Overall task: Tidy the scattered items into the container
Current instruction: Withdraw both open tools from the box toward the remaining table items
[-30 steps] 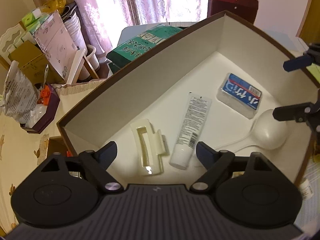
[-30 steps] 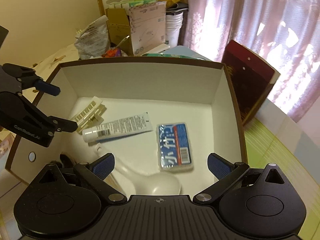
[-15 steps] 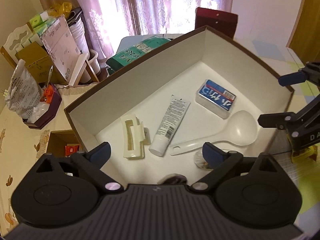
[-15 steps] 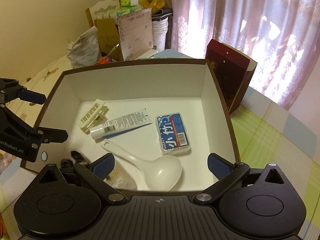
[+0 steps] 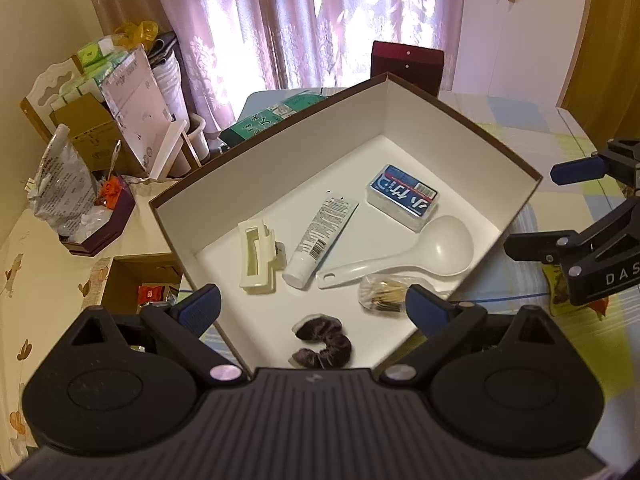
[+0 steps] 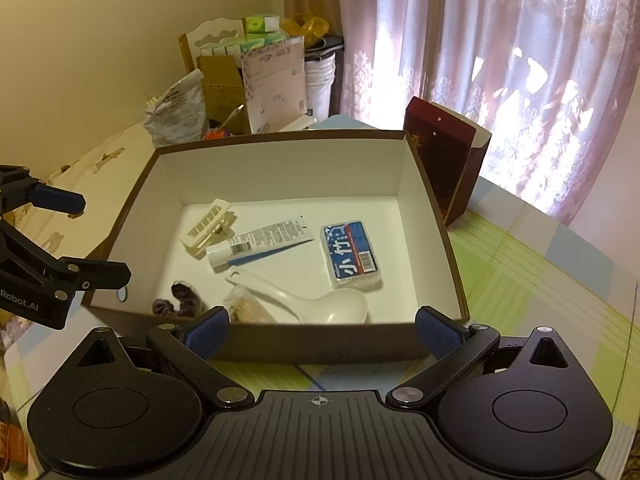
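box [image 5: 280, 168] 1 | hair clip [image 5: 257, 256] 1 | tube [image 5: 320, 240] 1 | spoon [image 5: 416, 254] 1 | scrunchie [image 5: 323, 341] 1 | blue packet [image 5: 403, 197] 1 | toothpick bag [image 5: 384, 293] 1

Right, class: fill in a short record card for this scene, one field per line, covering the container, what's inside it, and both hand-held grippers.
container: brown box, white inside, open top
surface: checked cloth
contents: hair clip, tube, blue pack, white spoon, scrunchie, small clear bag
spoon position: handle lies next to the tube's cap
left hand-held gripper: open, empty, above the box's near corner
right hand-held gripper: open, empty, before the box's near wall
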Action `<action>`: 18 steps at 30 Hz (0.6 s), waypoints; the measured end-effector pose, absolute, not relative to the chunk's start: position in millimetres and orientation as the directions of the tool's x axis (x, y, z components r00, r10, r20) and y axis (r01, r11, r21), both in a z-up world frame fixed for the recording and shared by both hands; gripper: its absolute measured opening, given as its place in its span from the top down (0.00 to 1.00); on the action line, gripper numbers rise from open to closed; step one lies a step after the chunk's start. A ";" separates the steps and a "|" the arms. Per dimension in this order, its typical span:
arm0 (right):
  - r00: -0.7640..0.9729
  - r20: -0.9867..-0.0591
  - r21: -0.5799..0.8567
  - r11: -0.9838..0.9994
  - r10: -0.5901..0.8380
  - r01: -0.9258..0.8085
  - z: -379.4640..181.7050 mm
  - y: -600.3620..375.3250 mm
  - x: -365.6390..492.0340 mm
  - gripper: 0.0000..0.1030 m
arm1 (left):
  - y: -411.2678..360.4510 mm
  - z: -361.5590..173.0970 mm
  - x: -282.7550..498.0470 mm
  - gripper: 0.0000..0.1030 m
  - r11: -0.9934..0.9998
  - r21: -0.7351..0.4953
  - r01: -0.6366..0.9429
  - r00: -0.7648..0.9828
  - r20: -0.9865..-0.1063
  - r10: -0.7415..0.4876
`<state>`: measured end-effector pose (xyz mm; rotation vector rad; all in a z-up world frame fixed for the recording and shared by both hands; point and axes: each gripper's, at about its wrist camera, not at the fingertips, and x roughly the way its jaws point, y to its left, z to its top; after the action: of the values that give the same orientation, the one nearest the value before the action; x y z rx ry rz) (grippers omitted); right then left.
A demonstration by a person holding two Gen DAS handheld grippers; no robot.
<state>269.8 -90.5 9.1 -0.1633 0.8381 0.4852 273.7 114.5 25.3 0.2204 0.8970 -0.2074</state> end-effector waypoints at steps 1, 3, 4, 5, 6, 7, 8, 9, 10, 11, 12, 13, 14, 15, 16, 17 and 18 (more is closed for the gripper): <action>0.568 -0.745 0.048 0.878 0.350 -0.477 10.8 -91.6 265.4 0.00 | 113.5 27.3 268.9 0.05 0.958 0.103 0.267 0.610 -0.788 -0.085; 0.572 -0.744 0.039 0.876 0.346 -0.480 14.1 -93.1 256.6 0.00 | 111.8 31.1 259.2 0.05 0.959 0.105 0.263 0.616 -0.783 -0.084; 0.575 -0.743 0.032 0.876 0.344 -0.482 15.6 -93.9 251.9 0.00 | 111.1 32.7 254.8 0.05 0.959 0.105 0.261 0.619 -0.781 -0.083; 0.578 -0.740 0.027 0.875 0.343 -0.484 16.9 -94.8 247.3 0.00 | 110.3 34.3 250.6 0.05 0.960 0.106 0.259 0.623 -0.778 -0.082; 0.580 -0.739 0.024 0.873 0.344 -0.487 18.2 -96.0 242.6 0.00 | 109.3 36.1 246.1 0.05 0.960 0.107 0.257 0.626 -0.776 -0.082; 0.581 -0.738 0.021 0.872 0.344 -0.489 19.2 -97.2 238.4 0.00 | 108.0 38.0 241.3 0.04 0.961 0.107 0.255 0.629 -0.773 -0.081; 0.582 -0.736 0.021 0.871 0.345 -0.490 19.8 -98.5 234.6 0.00 | 106.8 39.6 236.7 0.04 0.962 0.107 0.253 0.632 -0.771 -0.081; 0.583 -0.735 0.023 0.872 0.346 -0.490 20.3 -100.1 230.7 0.00 | 105.7 40.9 232.6 0.04 0.962 0.107 0.251 0.634 -0.769 -0.080; 0.582 -0.734 0.026 0.872 0.348 -0.489 20.5 -101.6 227.0 0.00 | 104.4 42.0 228.5 0.04 0.962 0.107 0.250 0.635 -0.768 -0.079; 0.582 -0.734 0.029 0.872 0.350 -0.488 20.8 -102.9 223.8 0.00 | 103.1 43.0 224.9 0.04 0.963 0.108 0.248 0.637 -0.767 -0.078; 0.582 -0.733 0.033 0.873 0.352 -0.487 21.0 -104.5 220.3 0.00 | 102.1 44.0 220.8 0.04 0.963 0.108 0.246 0.638 -0.766 -0.077; 0.582 -0.732 0.035 0.873 0.354 -0.487 21.2 -106.1 216.7 0.00 | 101.1 44.9 216.2 0.04 0.964 0.109 0.244 0.640 -0.765 -0.075; 0.582 -0.731 0.038 0.873 0.356 -0.486 21.4 -107.6 213.2 0.00 | 100.2 45.7 212.1 0.04 0.964 0.110 0.242 0.641 -0.764 -0.074; 0.583 -0.730 0.041 0.873 0.358 -0.486 21.9 -109.1 209.5 0.00 | 99.2 46.3 208.2 0.04 0.965 0.109 0.240 0.641 -0.764 -0.073; 0.583 -0.728 0.044 0.873 0.361 -0.485 22.3 -110.5 205.5 0.00 | 98.7 46.5 204.4 0.04 0.965 0.108 0.238 0.641 -0.764 -0.073; 0.584 -0.726 0.049 0.874 0.364 -0.484 22.8 -112.2 201.6 0.00 | 98.0 46.6 200.7 0.04 0.966 0.107 0.236 0.641 -0.764 -0.072; 0.584 -0.724 0.053 0.874 0.366 -0.483 23.2 -113.7 198.2 0.00 | 96.9 46.7 196.6 0.04 0.967 0.105 0.233 0.641 -0.764 -0.072</action>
<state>198.2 -113.7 23.2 -0.1558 0.8071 0.4977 196.6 96.9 46.7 0.2010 0.8593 -0.1753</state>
